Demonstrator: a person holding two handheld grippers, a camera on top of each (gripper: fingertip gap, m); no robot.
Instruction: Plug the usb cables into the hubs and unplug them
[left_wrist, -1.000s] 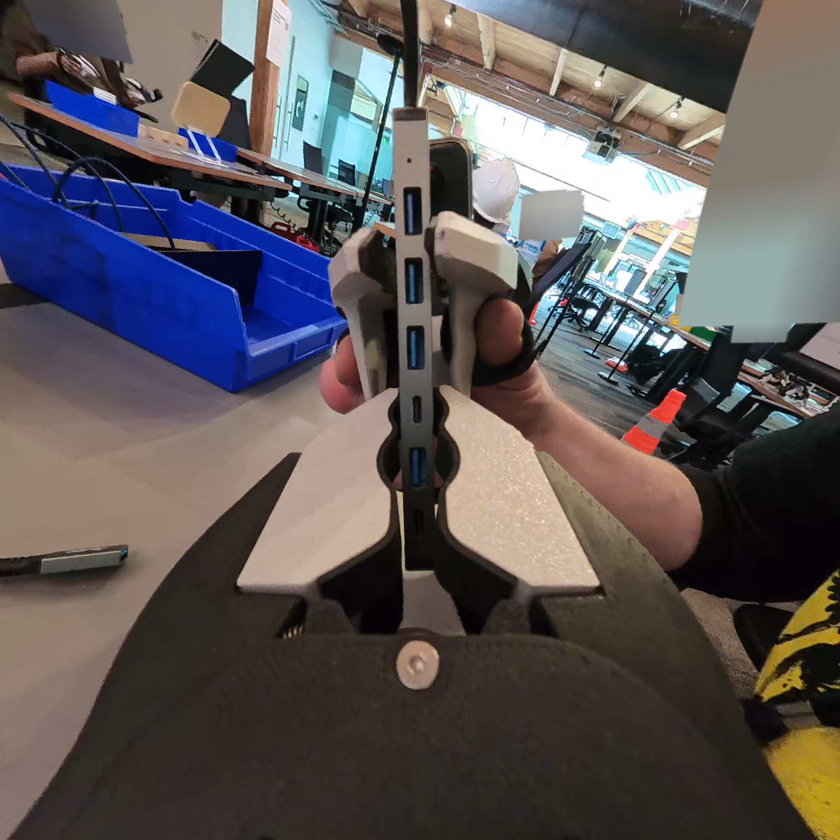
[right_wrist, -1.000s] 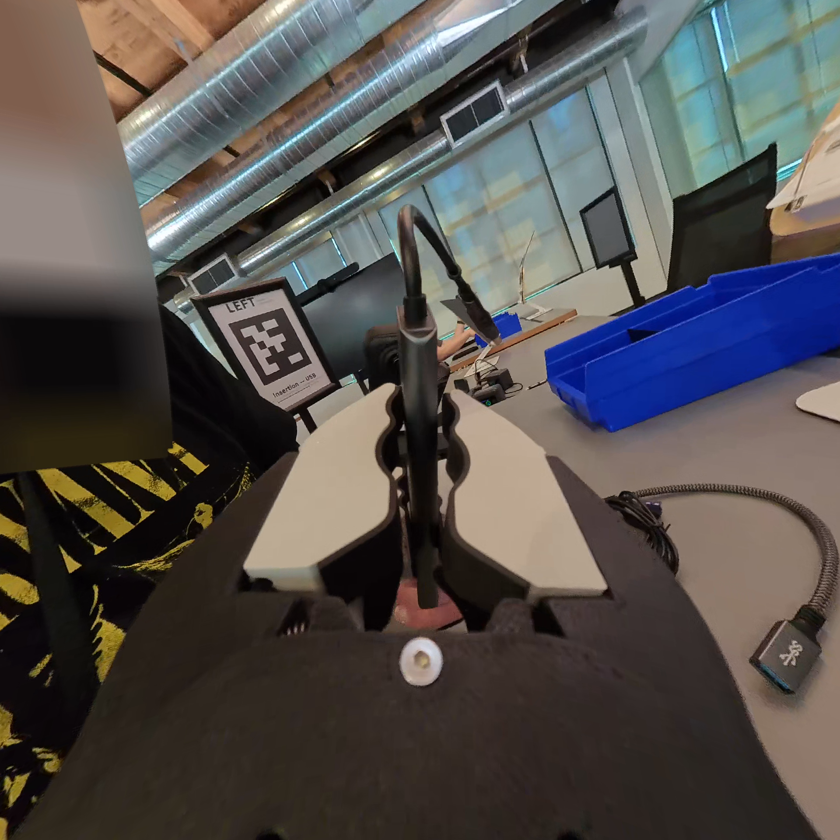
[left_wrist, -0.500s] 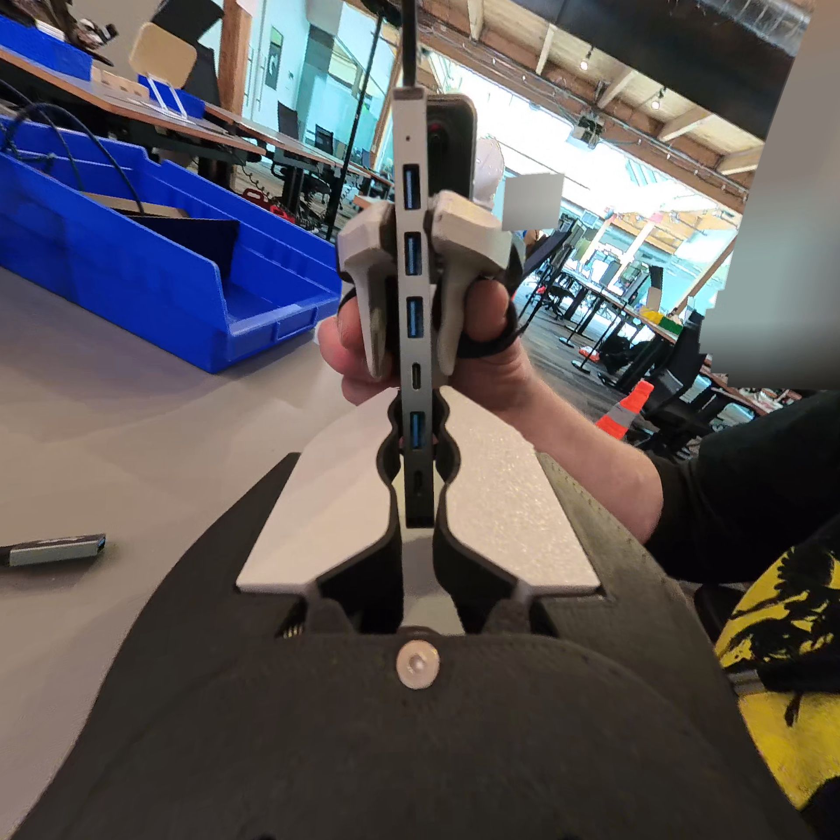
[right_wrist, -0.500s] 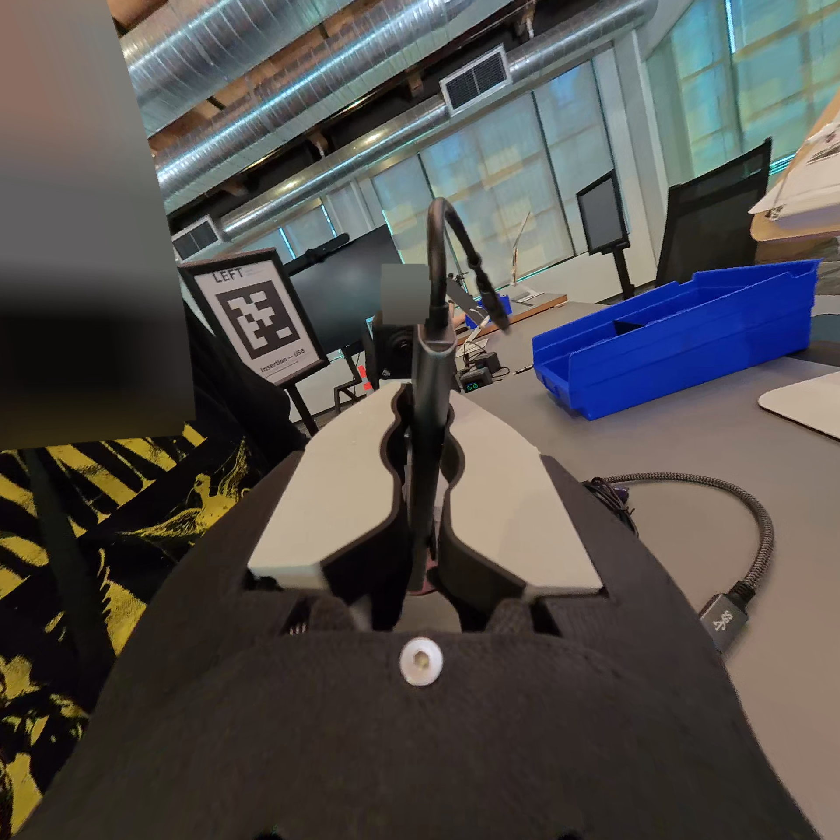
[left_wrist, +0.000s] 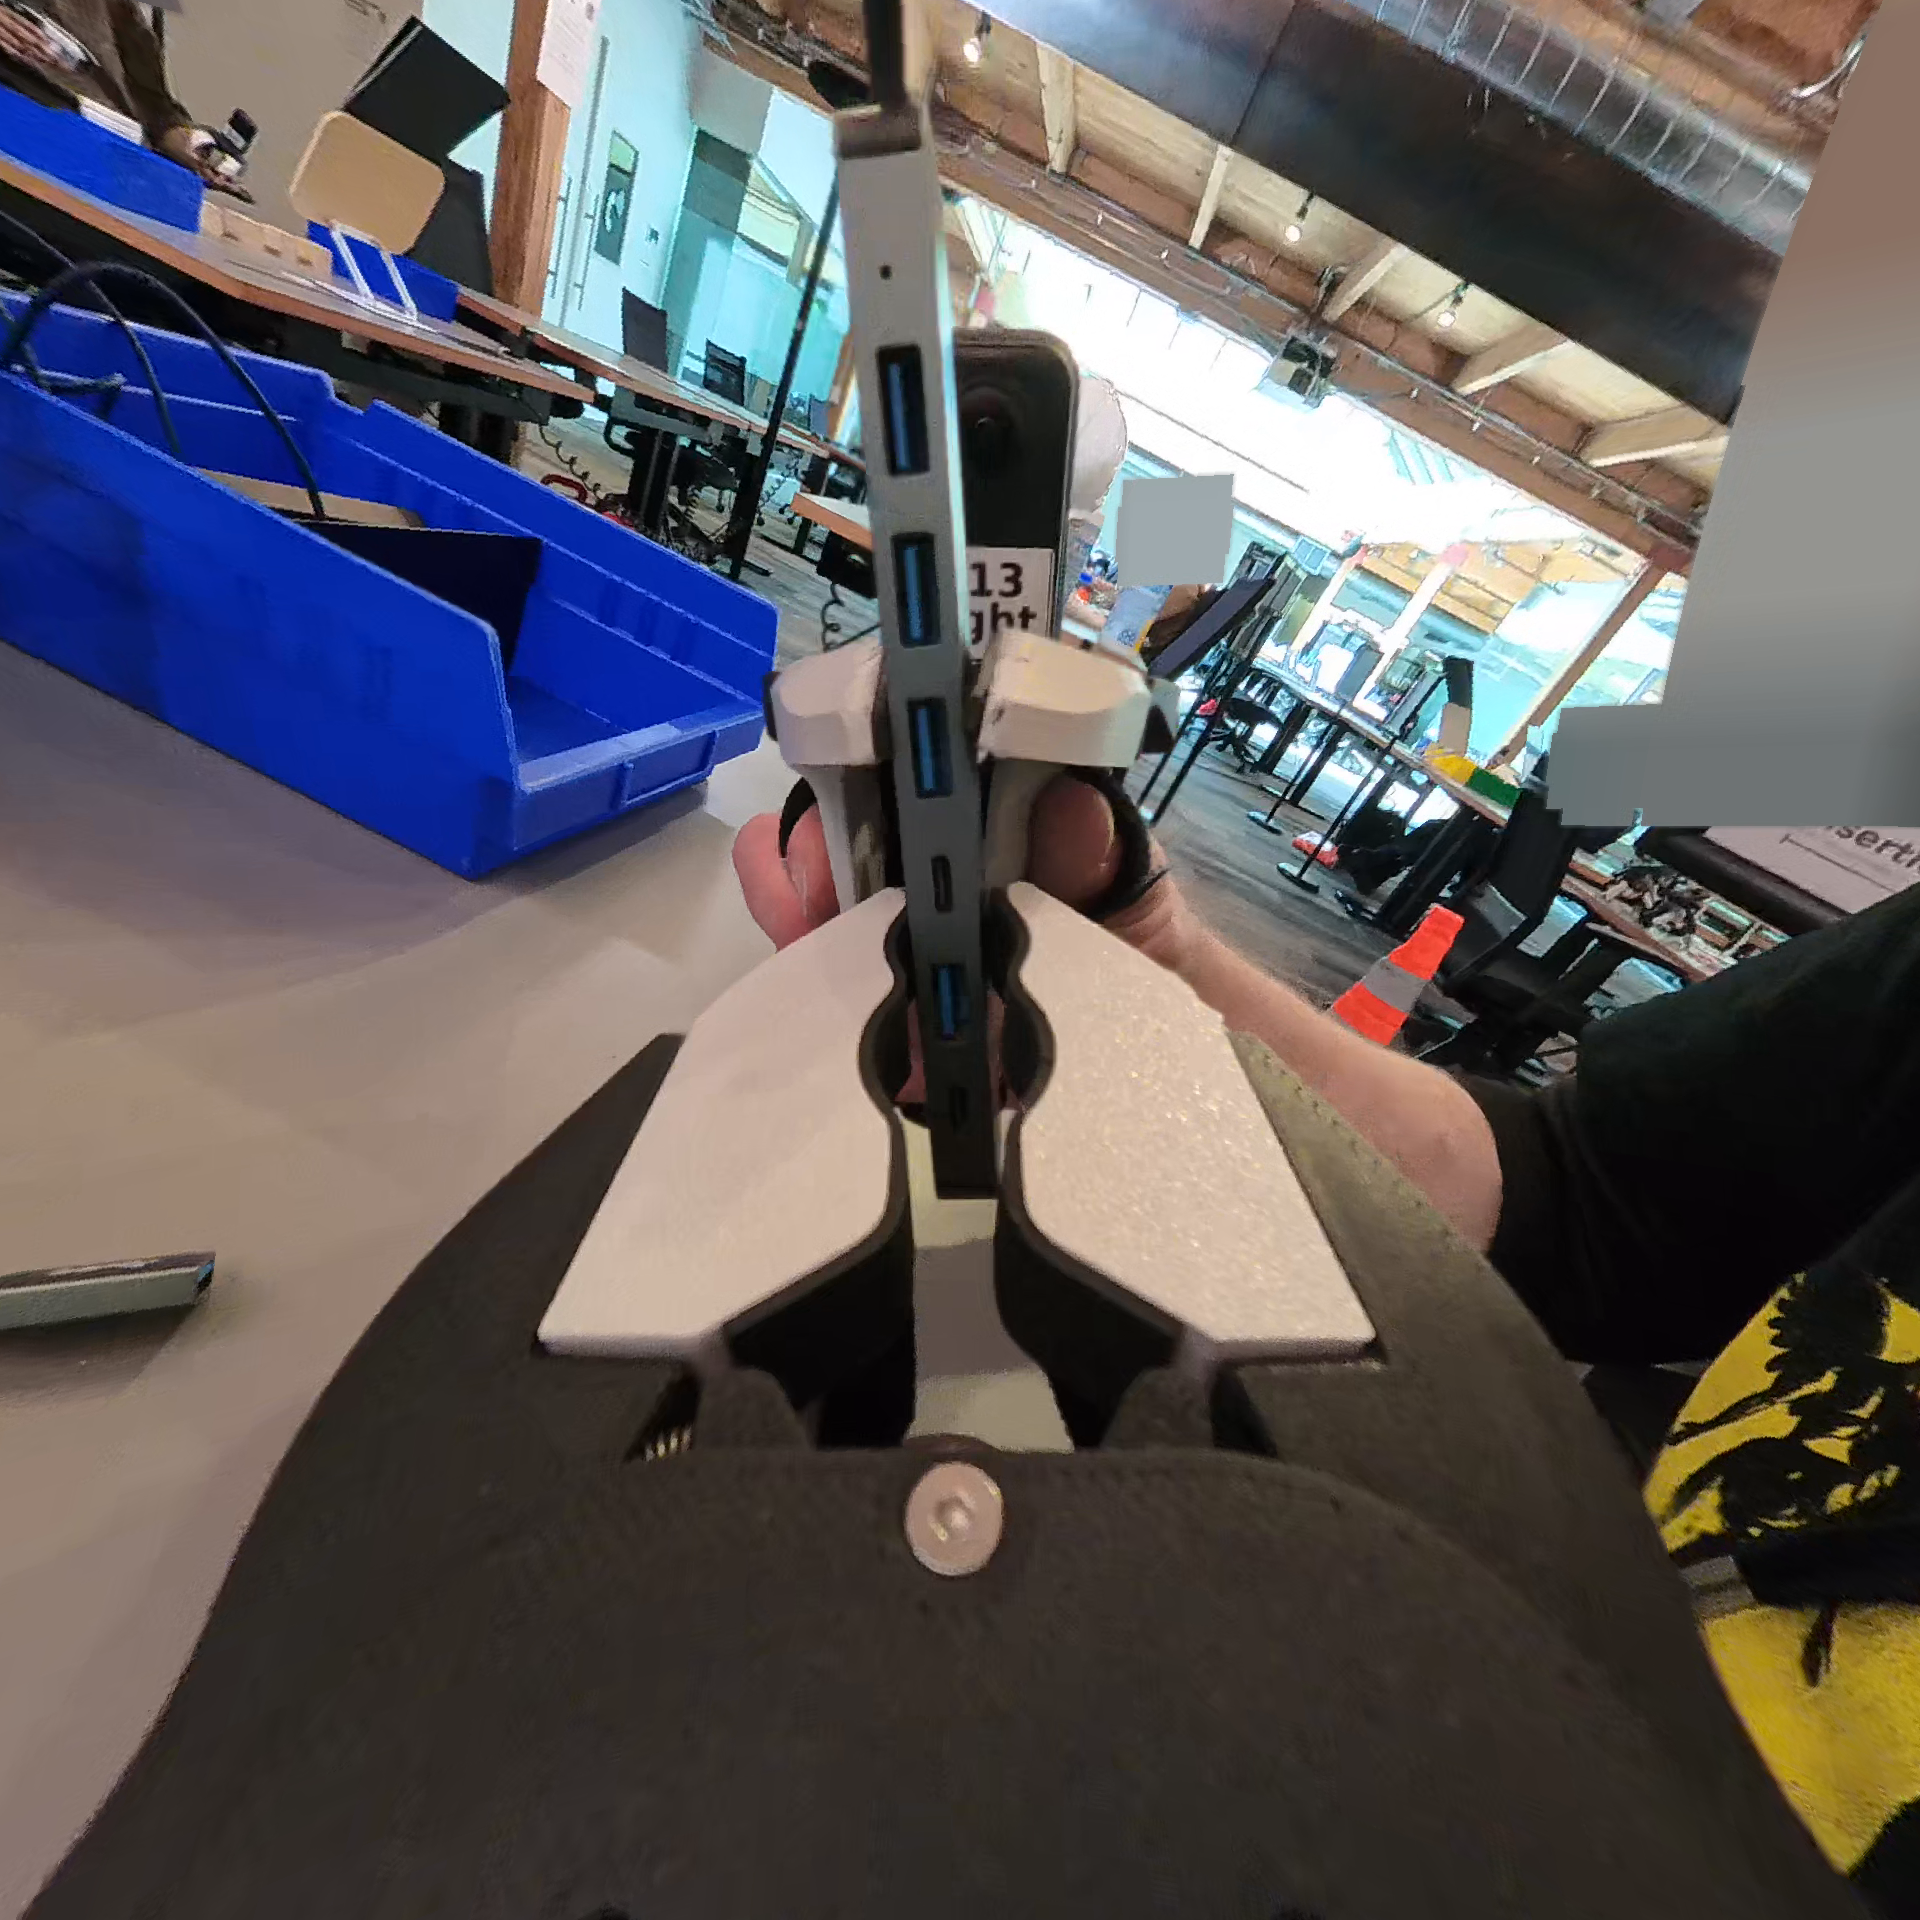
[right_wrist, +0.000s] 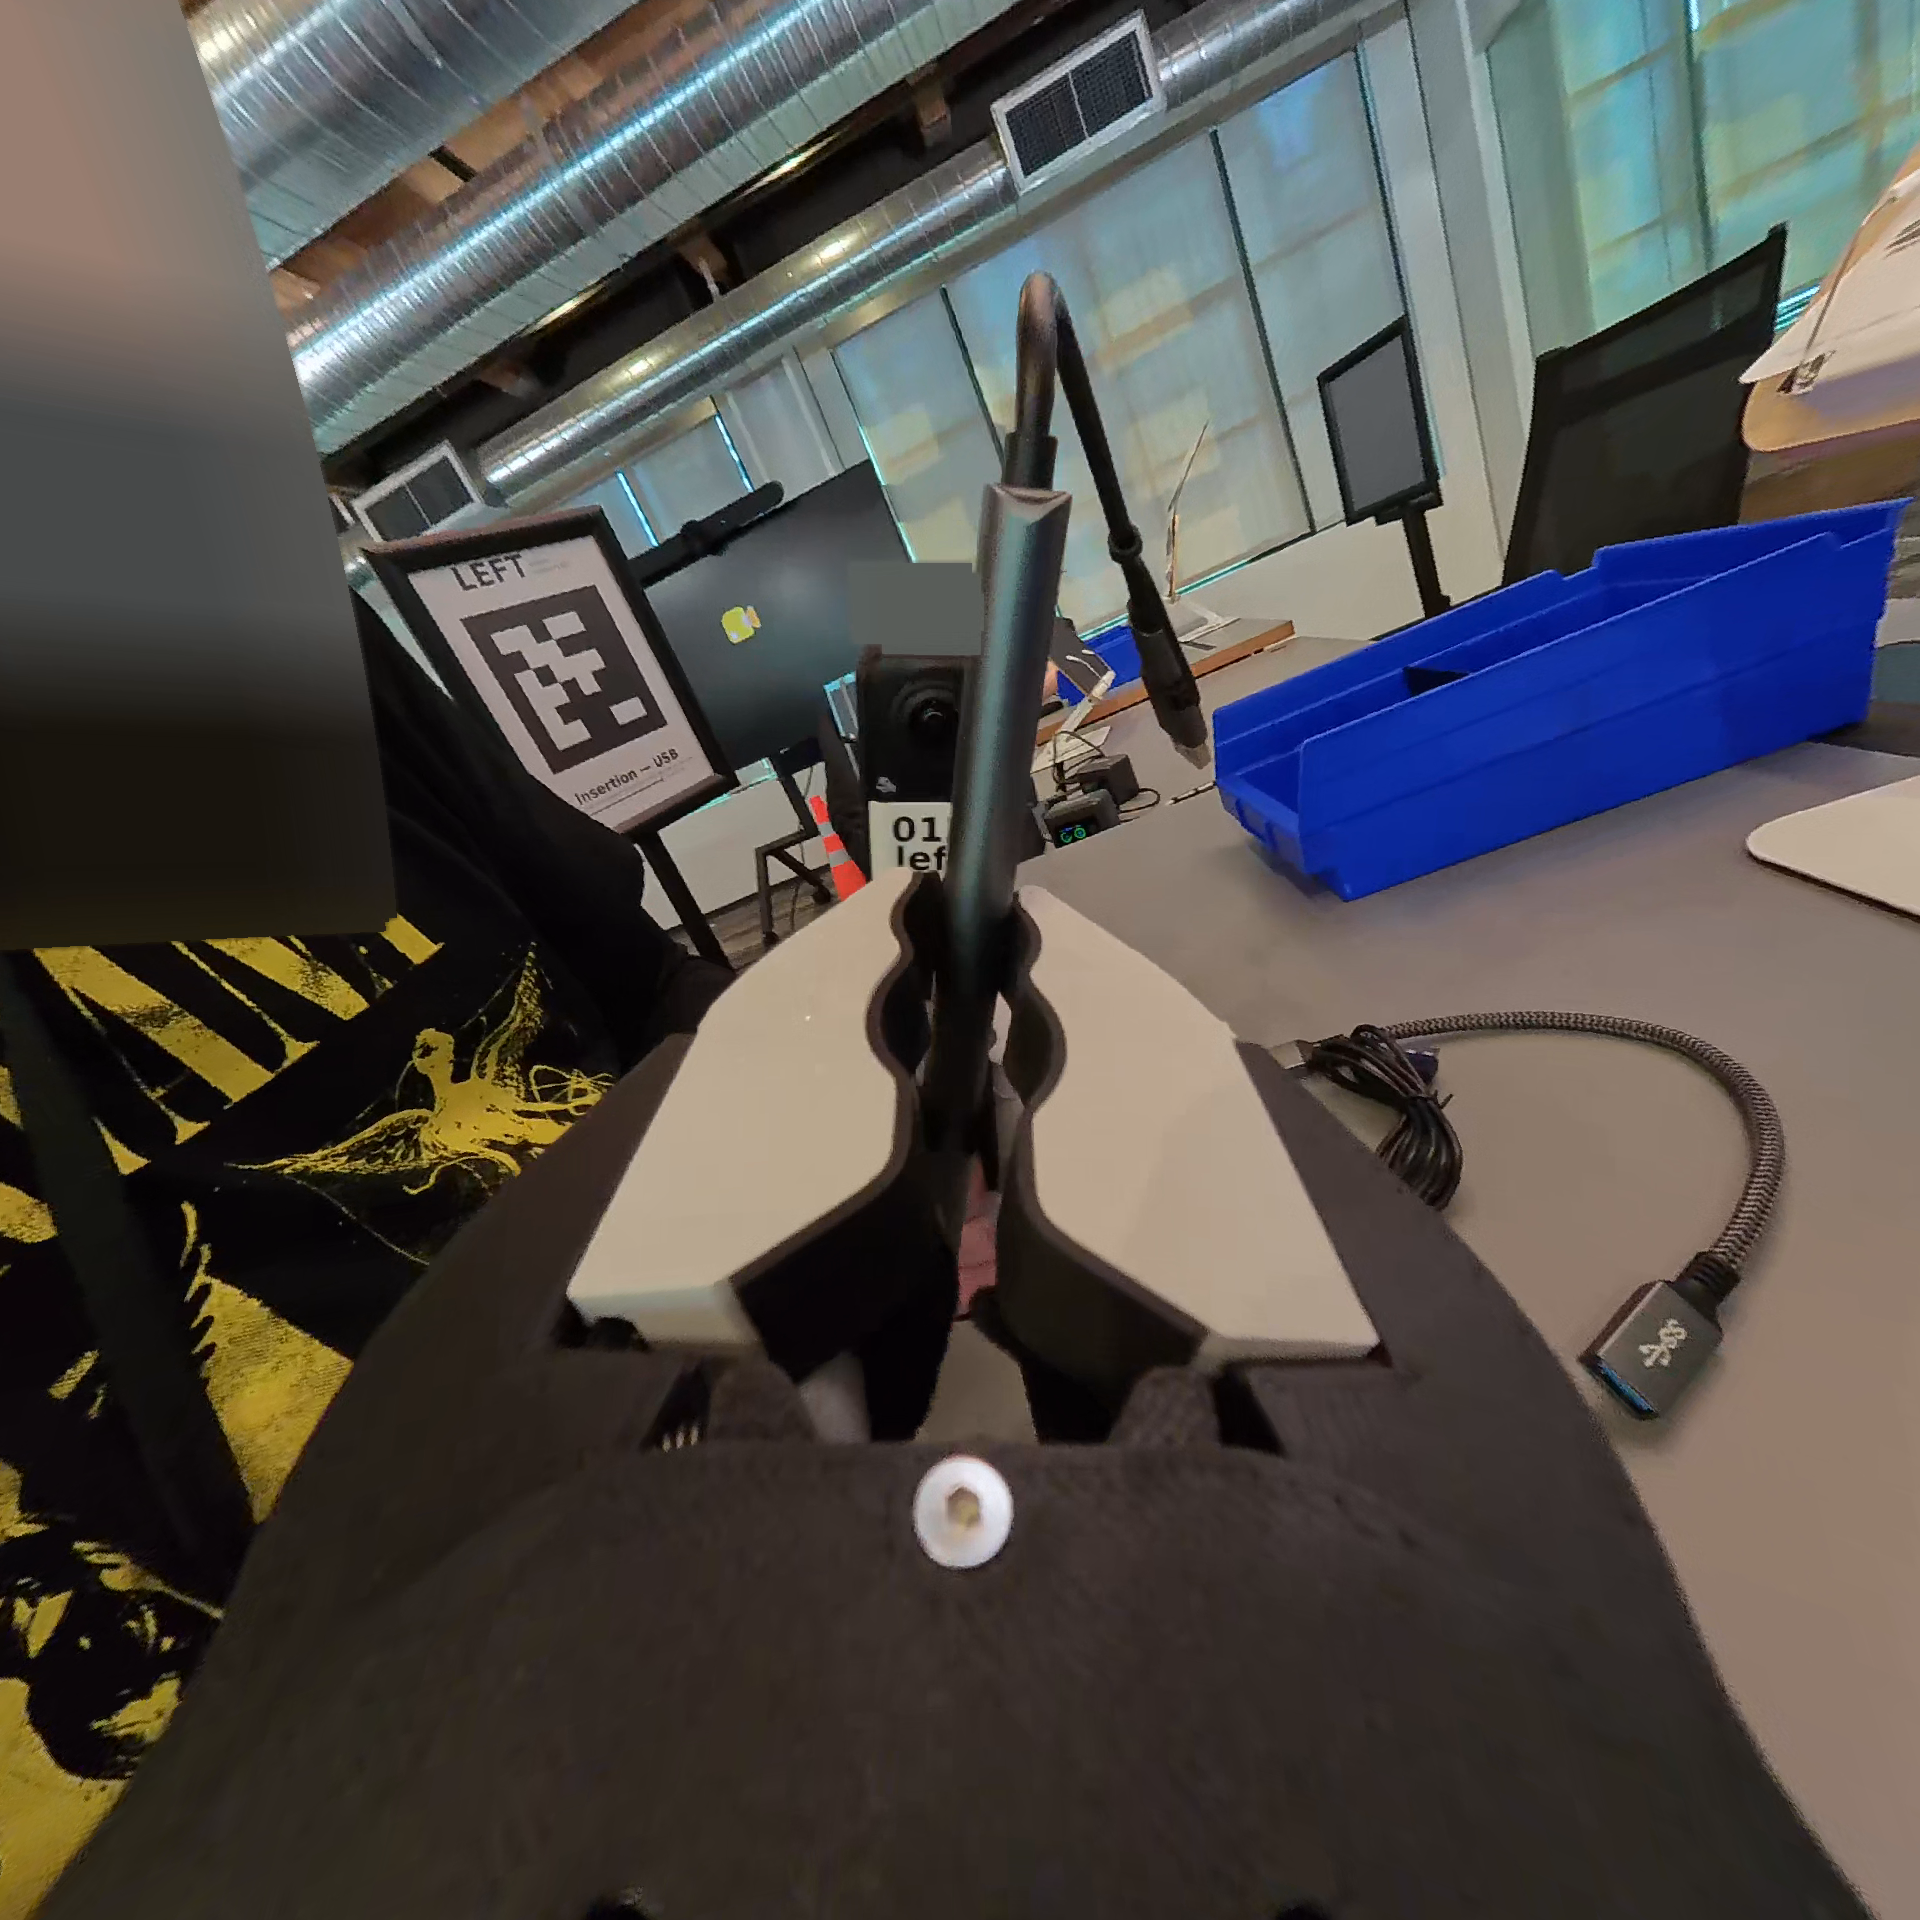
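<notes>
Both hand-held grippers clamp 1 grey USB hub (left_wrist: 914, 582), held upright: the left hand-held gripper (left_wrist: 951, 1039) low down, the right hand-held gripper (left_wrist: 940, 717) higher, above the desk (left_wrist: 260, 987).

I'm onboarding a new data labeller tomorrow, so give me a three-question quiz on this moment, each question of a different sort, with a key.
1. True or false: a cable is plugged into one of the blue ports on the grey USB hub.
2. Multiple choice: what grips the hub? A) only the left gripper; B) only the right gripper; C) both grippers, at different heights.
3. Fill in: the braided cable lies on the grey ____.

Key
1. False: every port in sight is free.
2. C: the left gripper holds its lower end, the right gripper holds it above.
3. Table.
</notes>
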